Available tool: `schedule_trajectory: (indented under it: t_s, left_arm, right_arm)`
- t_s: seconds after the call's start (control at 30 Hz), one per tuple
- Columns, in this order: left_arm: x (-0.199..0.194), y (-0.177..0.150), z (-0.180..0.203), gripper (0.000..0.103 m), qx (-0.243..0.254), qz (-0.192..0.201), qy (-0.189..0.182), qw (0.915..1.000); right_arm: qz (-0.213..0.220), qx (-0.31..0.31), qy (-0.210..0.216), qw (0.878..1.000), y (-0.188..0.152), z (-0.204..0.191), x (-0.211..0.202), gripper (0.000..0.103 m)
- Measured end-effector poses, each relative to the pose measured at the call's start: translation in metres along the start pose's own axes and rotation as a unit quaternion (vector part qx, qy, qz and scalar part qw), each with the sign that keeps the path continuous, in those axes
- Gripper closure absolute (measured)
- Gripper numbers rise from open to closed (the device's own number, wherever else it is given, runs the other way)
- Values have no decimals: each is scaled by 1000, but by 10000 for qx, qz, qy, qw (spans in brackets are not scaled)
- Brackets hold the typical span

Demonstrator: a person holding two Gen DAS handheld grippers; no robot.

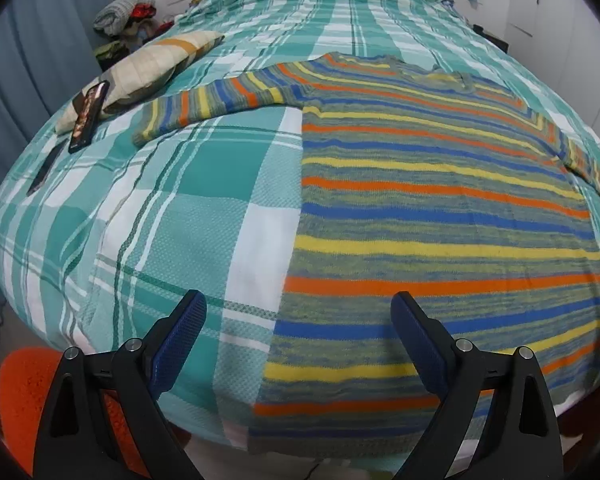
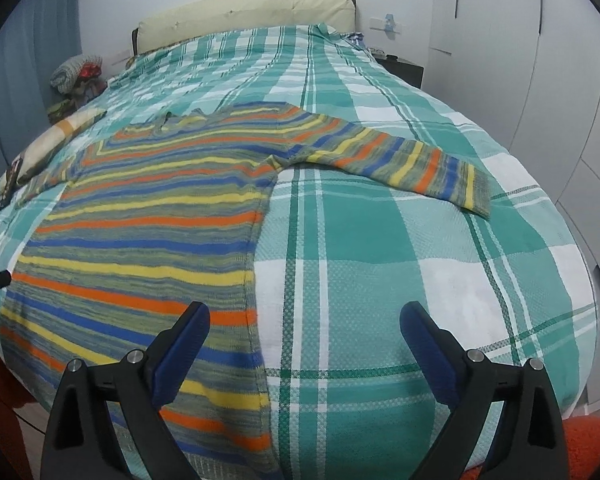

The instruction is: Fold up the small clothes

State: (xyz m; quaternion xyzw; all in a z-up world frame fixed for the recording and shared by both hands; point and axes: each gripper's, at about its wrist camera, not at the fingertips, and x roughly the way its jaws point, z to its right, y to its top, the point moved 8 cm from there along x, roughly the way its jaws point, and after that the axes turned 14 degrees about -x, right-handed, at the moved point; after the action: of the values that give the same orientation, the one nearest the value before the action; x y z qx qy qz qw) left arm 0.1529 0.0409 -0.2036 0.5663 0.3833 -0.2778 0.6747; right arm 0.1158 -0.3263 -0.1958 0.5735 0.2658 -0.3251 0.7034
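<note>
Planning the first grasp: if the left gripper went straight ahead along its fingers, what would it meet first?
Probably the left side edge of the flat striped knit sweater, where it meets the teal plaid bedspread; the open left gripper straddles that edge, though depth is unclear.

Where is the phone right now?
In the left wrist view the phone lies far left on the bed, propped against the pillow, left of the sweater sleeve.

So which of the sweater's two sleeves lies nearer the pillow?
The sleeve on the sweater's left in the left wrist view; its cuff points toward the pillow, the other sleeve lies opposite.
</note>
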Motion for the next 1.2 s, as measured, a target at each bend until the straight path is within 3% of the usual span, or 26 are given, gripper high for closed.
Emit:
schedule_trajectory:
  t_s: [0.47, 0.83, 1.2]
  left_arm:
    - [-3, -5, 5, 9, 303, 129, 91, 9994]
    - [2, -4, -4, 9, 105, 169, 82, 9998]
    - [1, -4, -10, 9, 93, 235, 182, 9995]
  right_arm:
    - [-146, -241, -157, 9995, -4, -7, 5, 8]
    - [-267, -613, -907, 9936, 0, -4, -6, 8]
    - [-485, -539, -1058, 9917, -6, 7, -3, 8]
